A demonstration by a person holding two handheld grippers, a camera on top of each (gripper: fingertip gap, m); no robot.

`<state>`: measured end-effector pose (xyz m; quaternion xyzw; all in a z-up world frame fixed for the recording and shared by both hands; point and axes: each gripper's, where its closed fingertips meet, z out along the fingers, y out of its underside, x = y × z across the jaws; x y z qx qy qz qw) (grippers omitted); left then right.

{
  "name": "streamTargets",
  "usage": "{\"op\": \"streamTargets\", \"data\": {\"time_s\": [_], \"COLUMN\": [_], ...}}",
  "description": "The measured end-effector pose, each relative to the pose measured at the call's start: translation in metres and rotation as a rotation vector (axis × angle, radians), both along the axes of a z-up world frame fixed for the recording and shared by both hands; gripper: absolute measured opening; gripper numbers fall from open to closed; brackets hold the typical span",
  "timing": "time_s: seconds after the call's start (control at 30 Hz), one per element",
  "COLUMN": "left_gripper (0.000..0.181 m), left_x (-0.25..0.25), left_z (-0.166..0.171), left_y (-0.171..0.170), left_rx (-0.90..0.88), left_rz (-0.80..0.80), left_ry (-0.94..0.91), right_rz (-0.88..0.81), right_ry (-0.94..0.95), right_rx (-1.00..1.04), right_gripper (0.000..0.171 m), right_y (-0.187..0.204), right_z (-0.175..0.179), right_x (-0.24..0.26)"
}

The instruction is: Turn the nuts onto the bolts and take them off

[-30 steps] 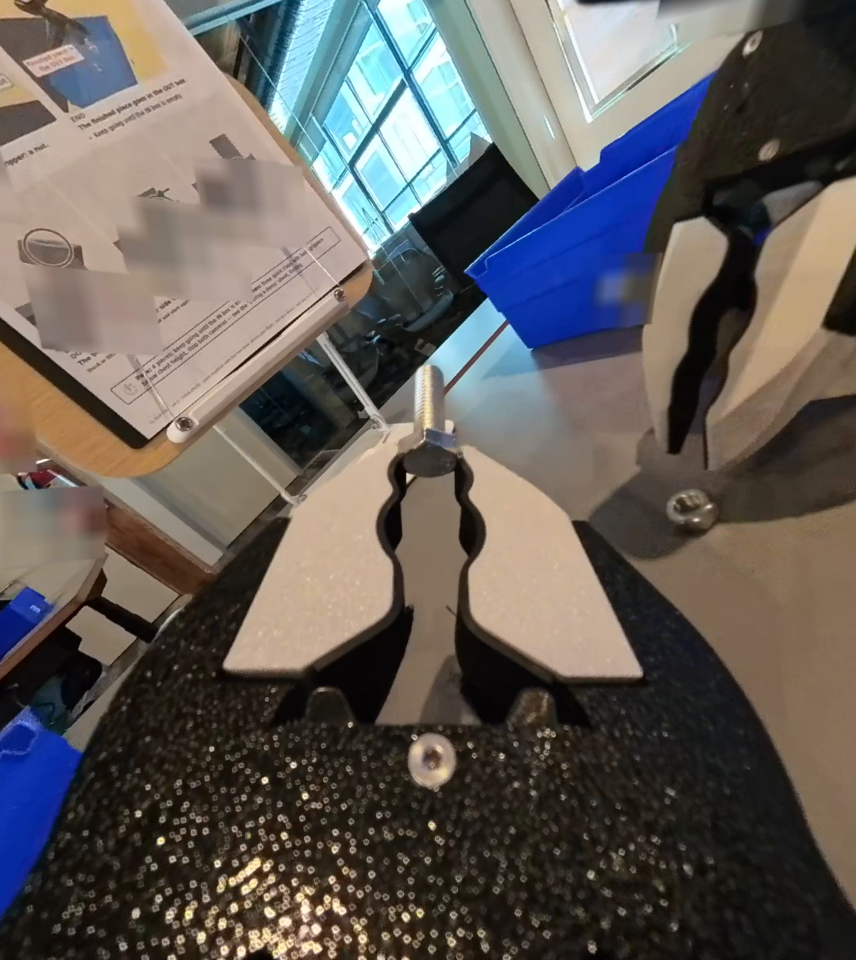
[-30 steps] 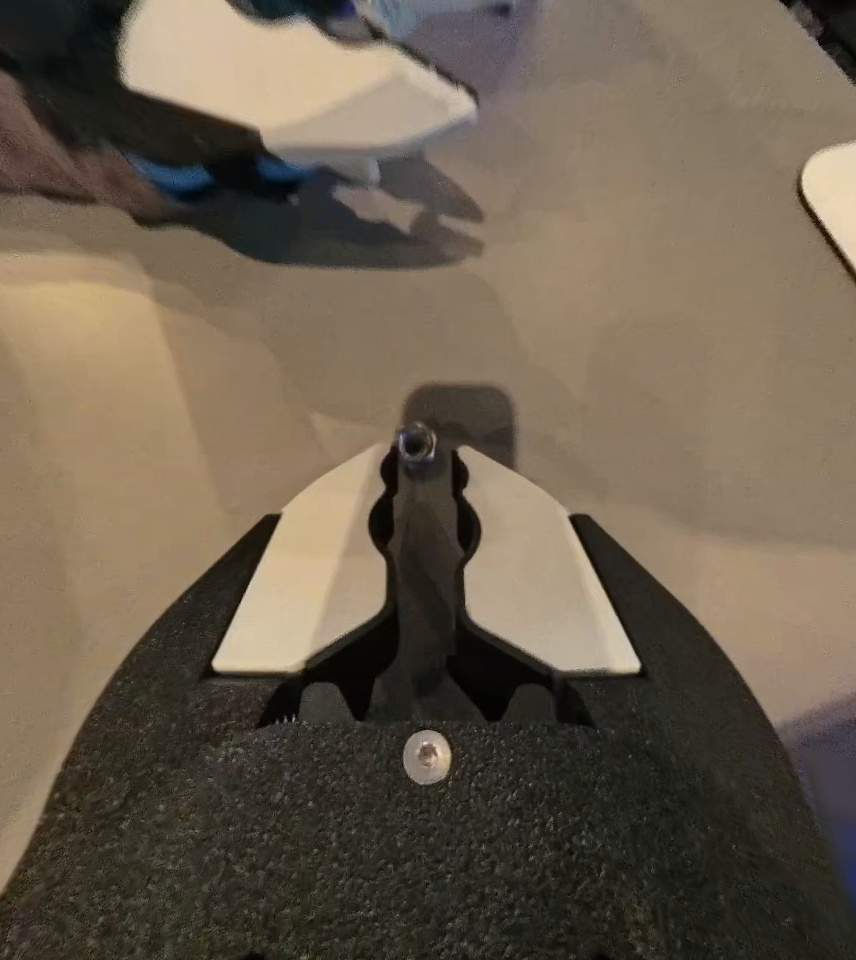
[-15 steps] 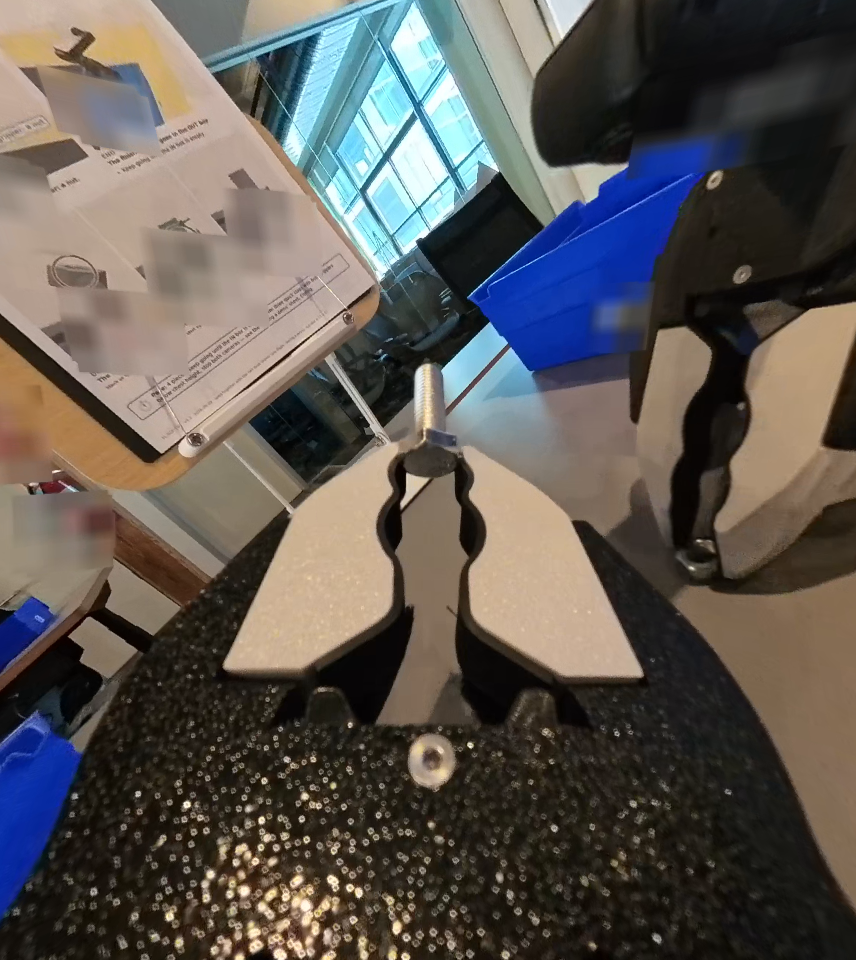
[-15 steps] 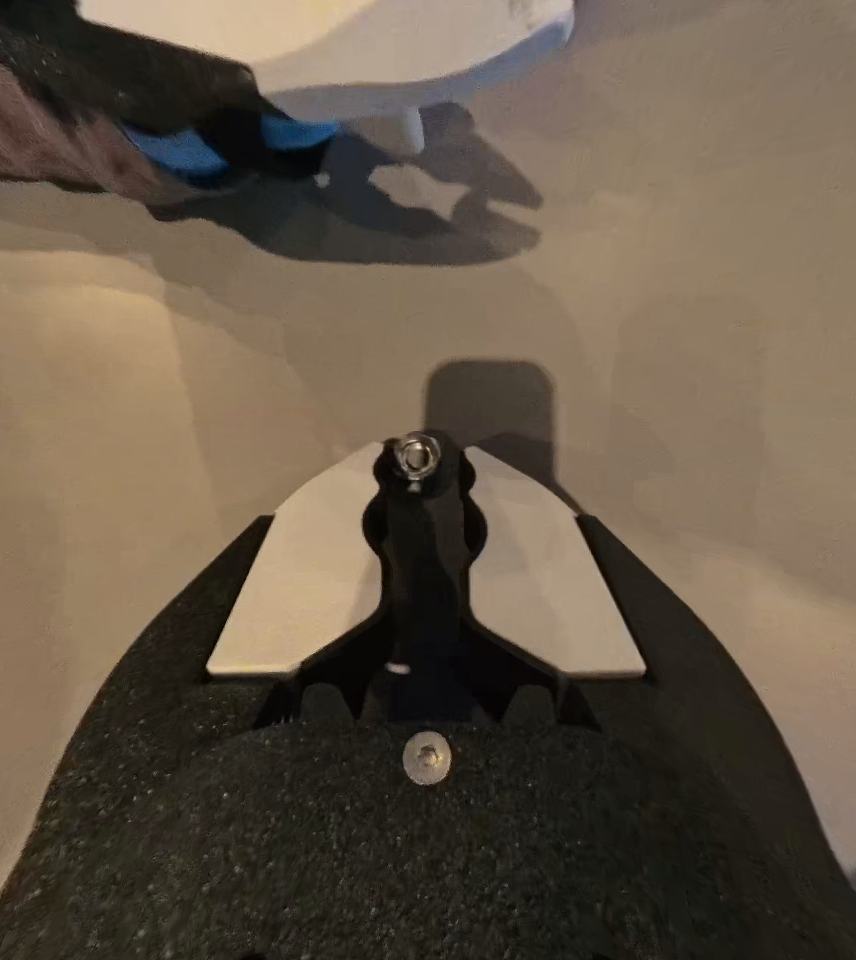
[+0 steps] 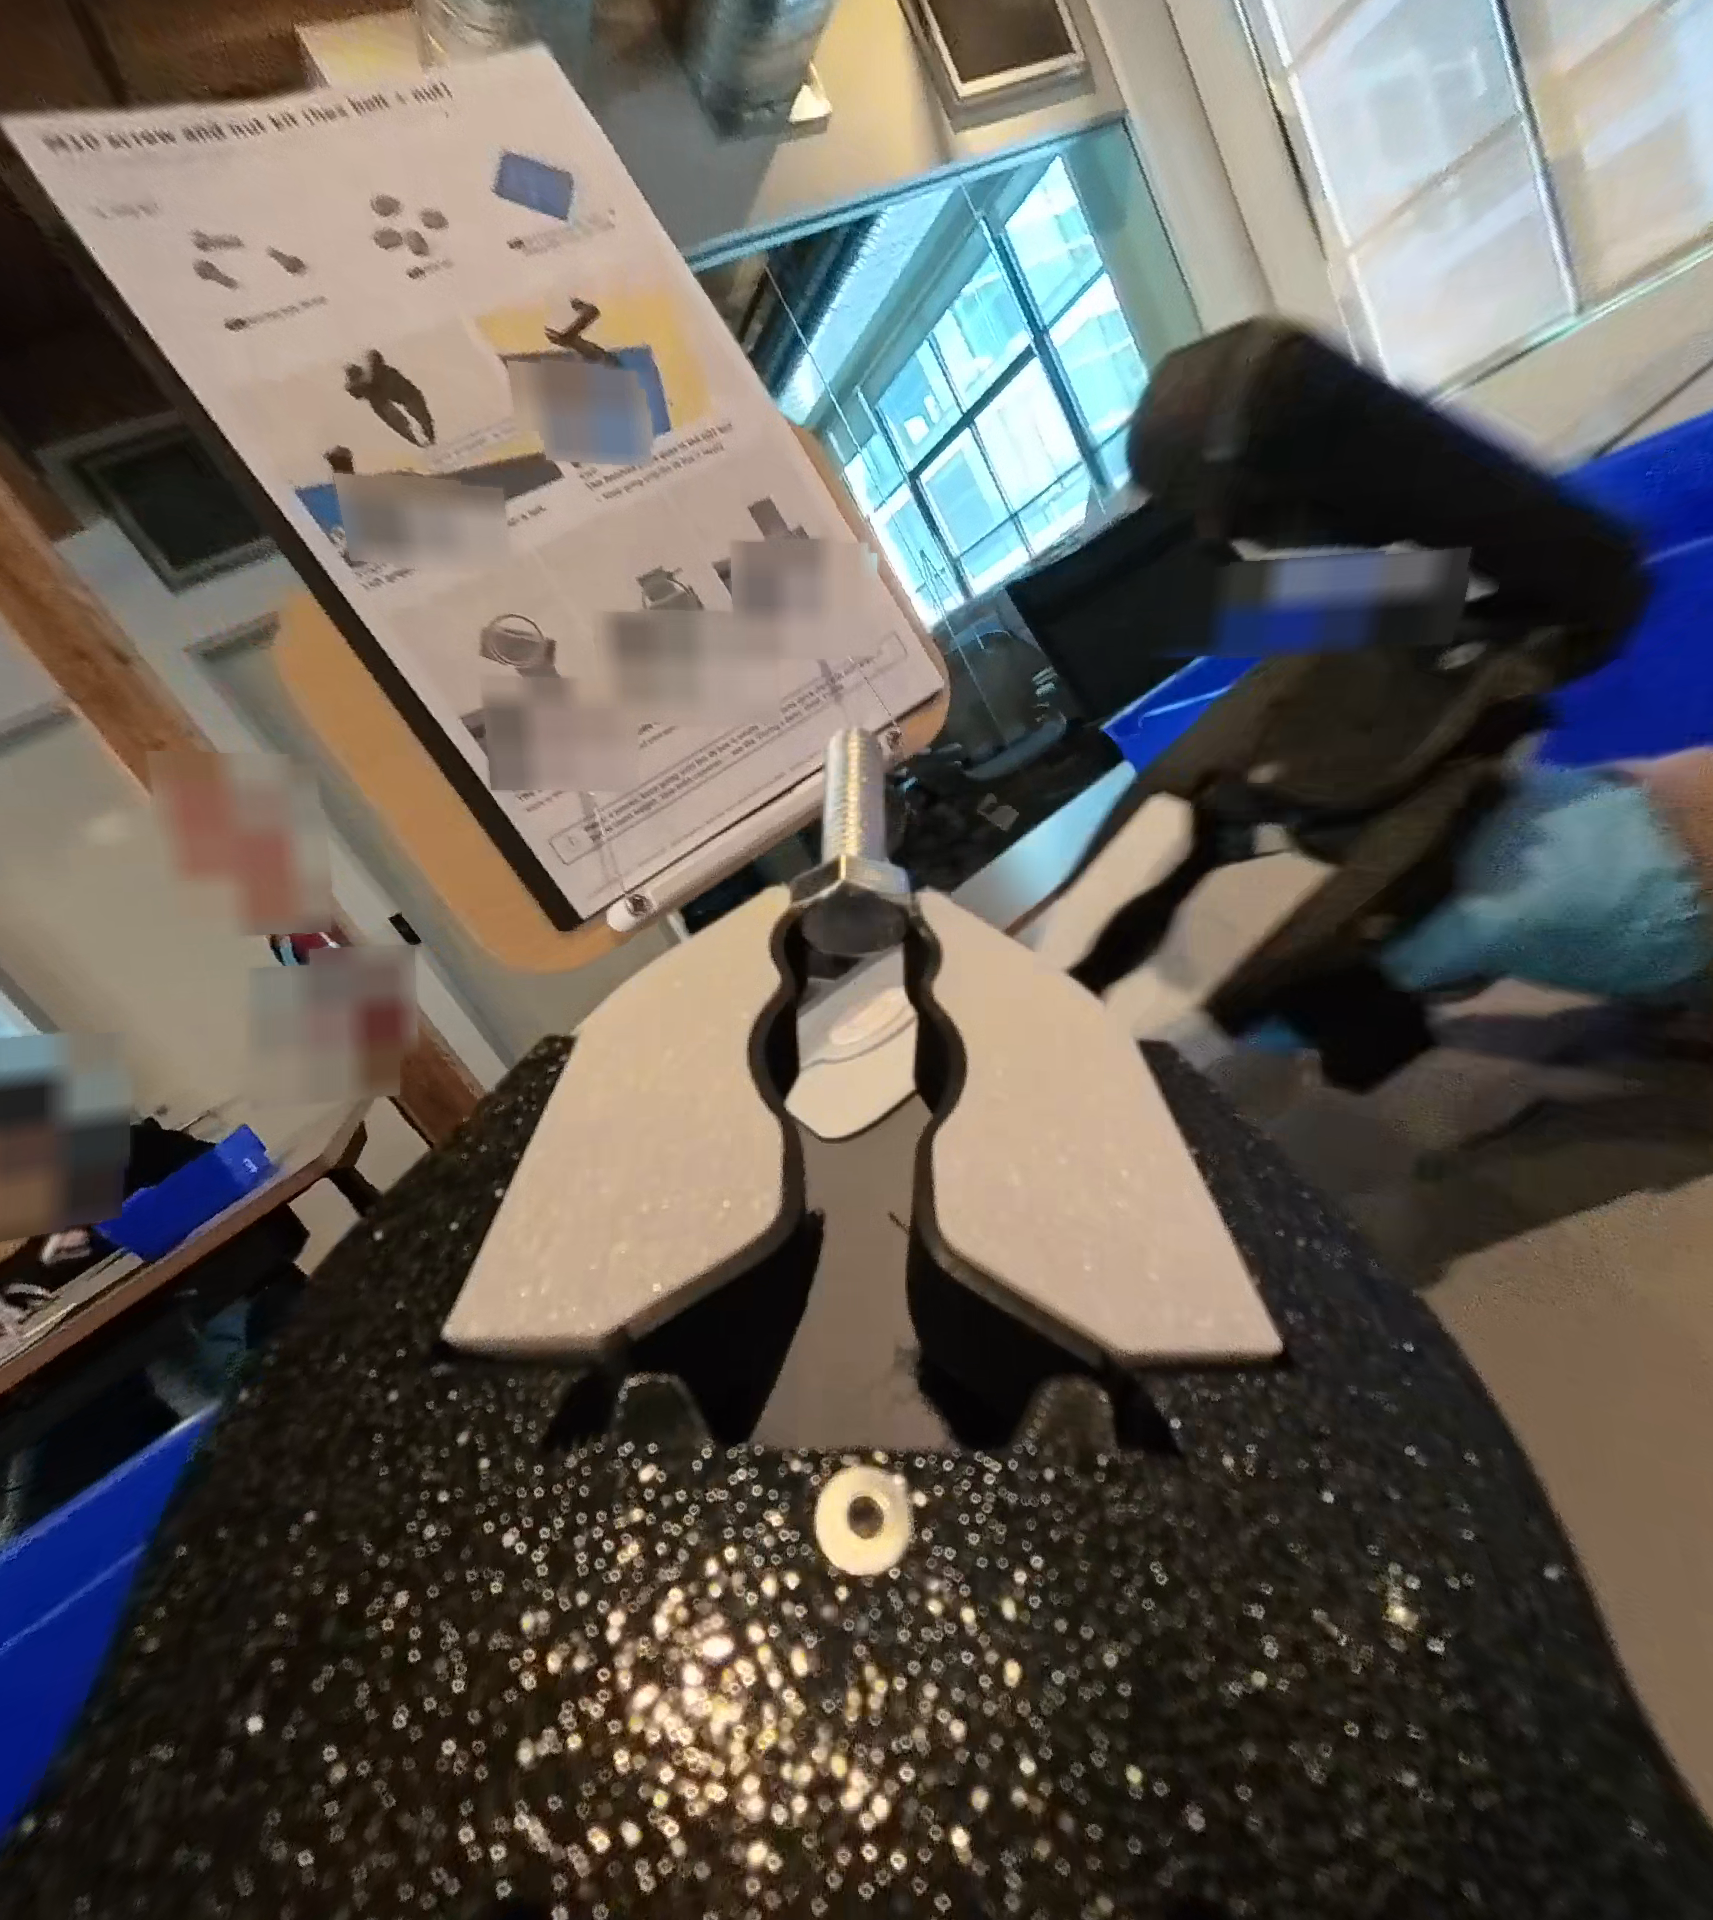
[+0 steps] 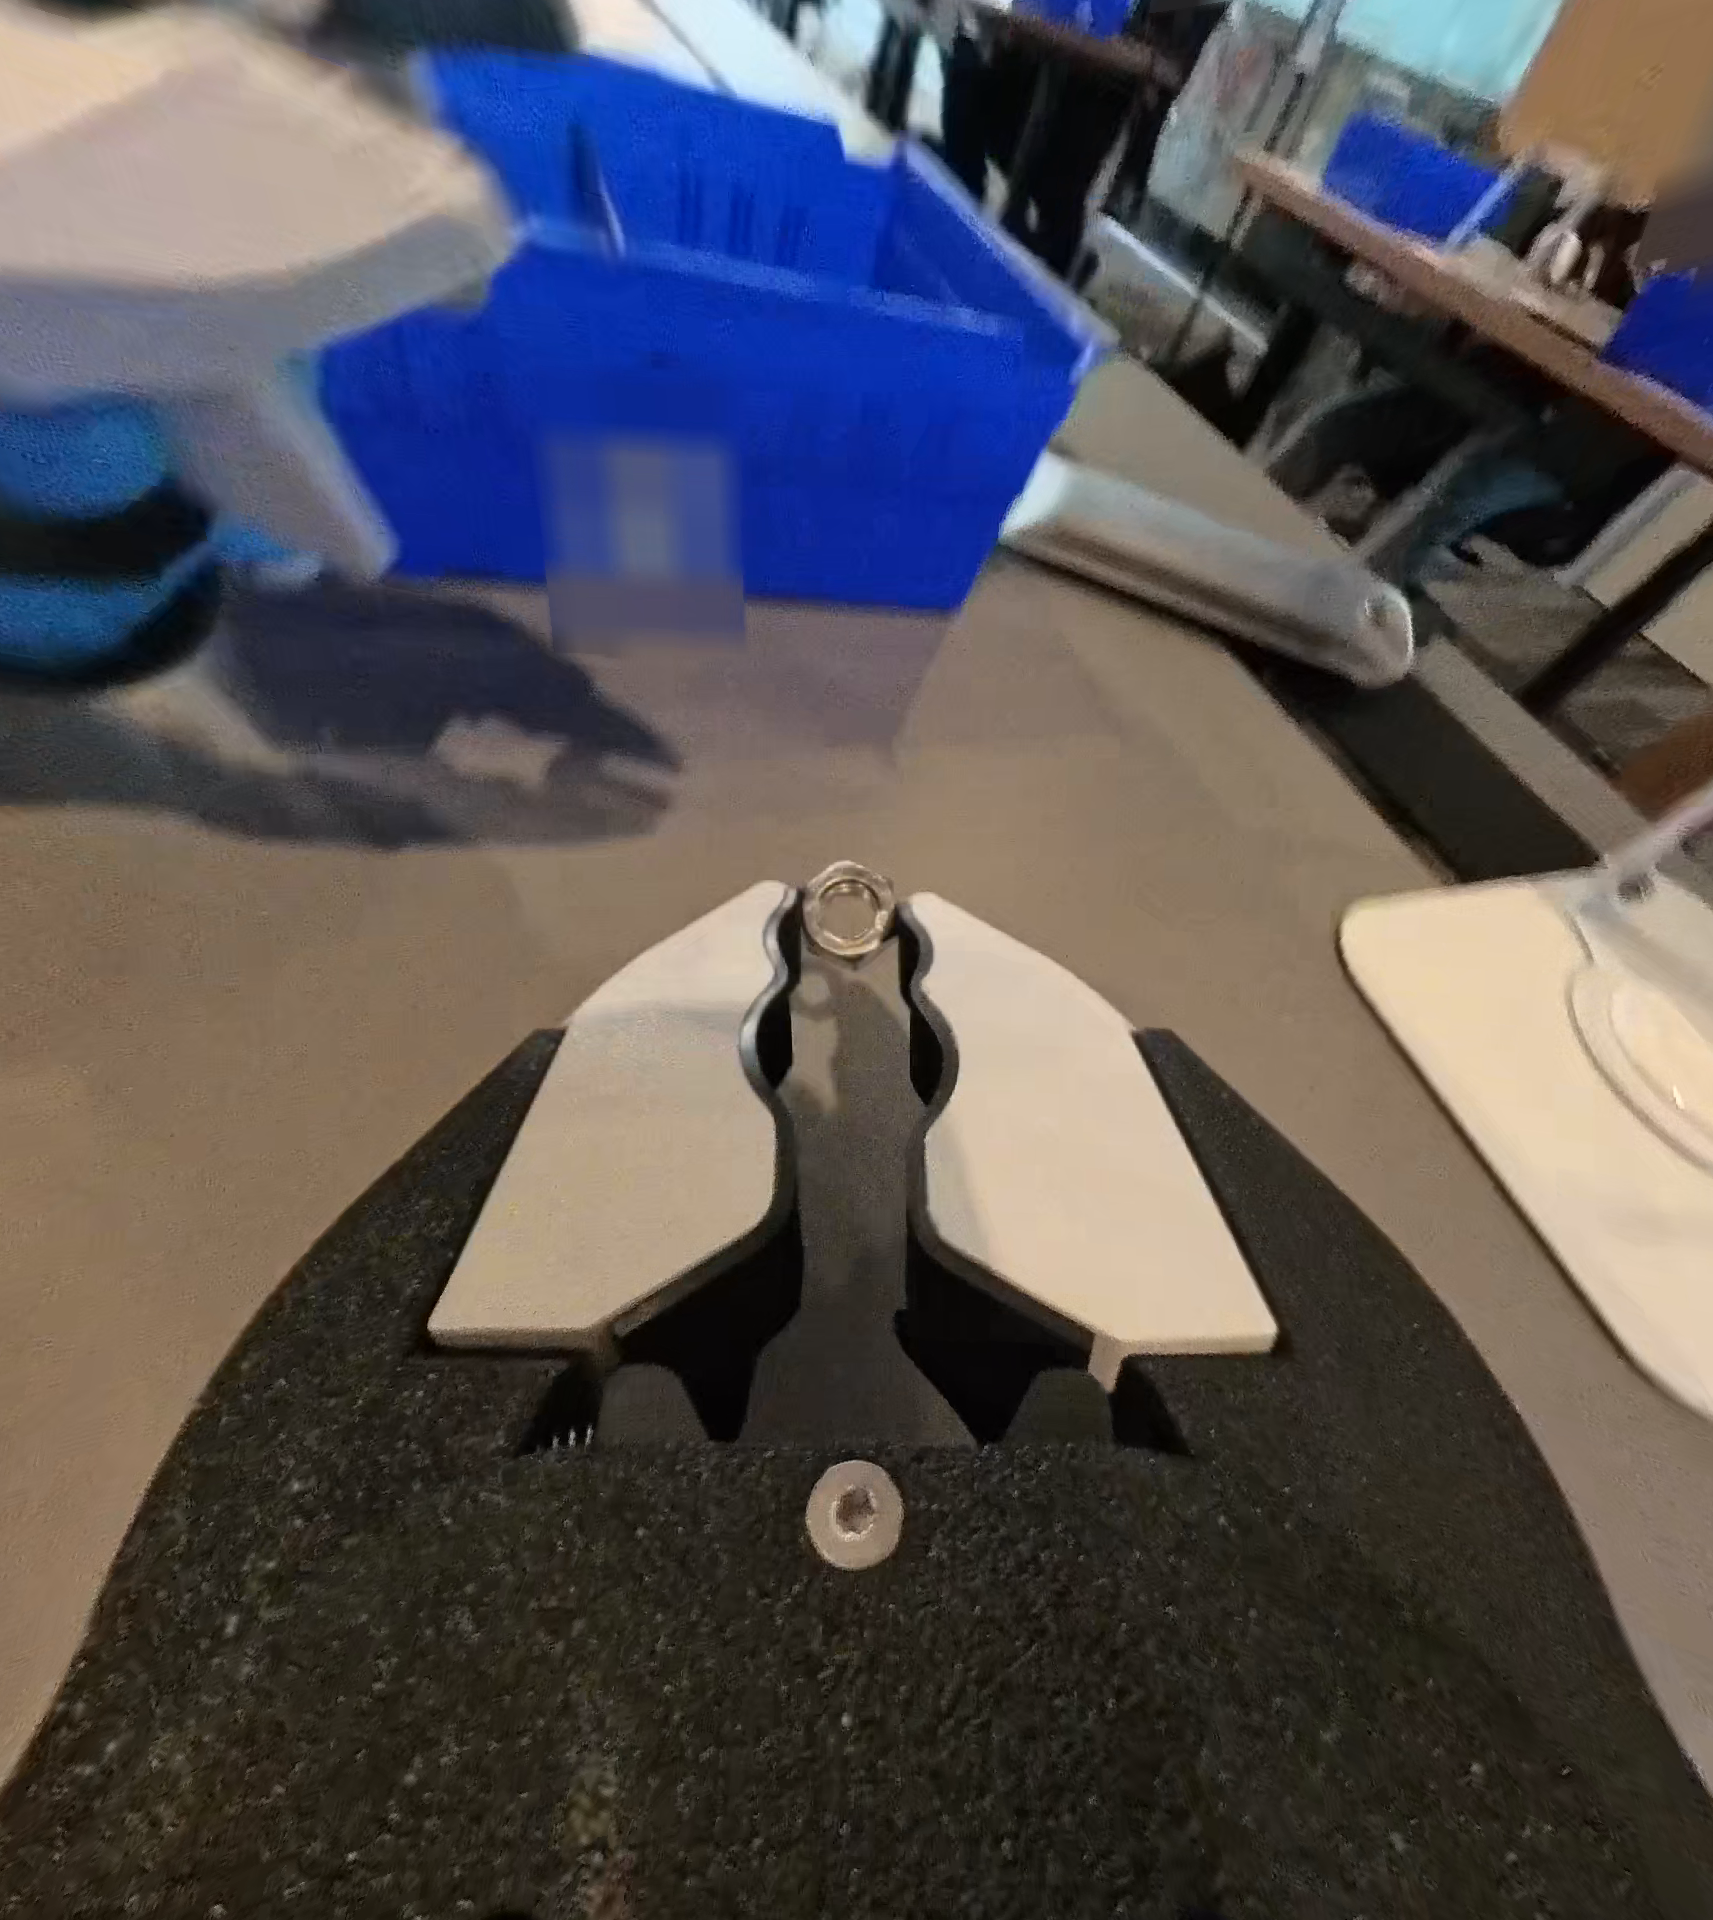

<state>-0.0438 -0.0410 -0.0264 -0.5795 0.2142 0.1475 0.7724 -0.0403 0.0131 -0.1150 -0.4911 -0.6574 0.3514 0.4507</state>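
My left gripper [image 5: 850, 920] is shut on the hex head of a silver bolt [image 5: 857, 821], whose threaded shank points up and away from the fingertips. My right gripper [image 6: 848, 920] is shut on a silver hex nut [image 6: 848, 925], with its hole facing the camera, held above the grey table [image 6: 208, 1039]. In the left wrist view the right gripper [image 5: 1132, 935] shows blurred to the right of the bolt, held by a hand in a blue glove [image 5: 1558, 914]. The left gripper [image 6: 104, 395] shows blurred at the upper left of the right wrist view.
An instruction board [image 5: 478, 468] on a clear stand rises behind the bolt; the stand's white base plate [image 6: 1579, 1122] lies at the right. A blue bin [image 6: 686, 343] stands at the back of the table. More tables with blue bins [image 6: 1423, 187] are beyond the table edge. About 10 centimetres separates my left fingertips from my right.
My right gripper closed on the nut lying on the table and lifted it, tilting up from the tabletop toward the room. My left gripper kept the bolt and tilted upward.
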Motion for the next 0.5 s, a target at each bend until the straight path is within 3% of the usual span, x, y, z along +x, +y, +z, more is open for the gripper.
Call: {"op": "streamTargets", "data": {"time_s": [0.13, 0.27, 0.5], "left_gripper": [0.017, 0.017, 0.017], "left_x": [-0.003, -0.009, -0.028], "left_z": [0.013, 0.006, -0.005], "left_y": [-0.017, -0.019, -0.01], "left_rx": [0.069, 0.05, -0.003], "left_rz": [0.041, 0.052, 0.052], "left_ry": [-0.003, -0.011, -0.129], "right_rz": [0.114, 0.279, 0.608], "right_ry": [0.095, 0.132, -0.032], "right_rx": [-0.037, -0.009, 0.127], "right_gripper": [0.017, 0.017, 0.017], "right_y": [0.002, -0.013, -0.055], "right_z": [0.038, 0.068, 0.067], "right_x": [-0.064, -0.131, -0.215]}}
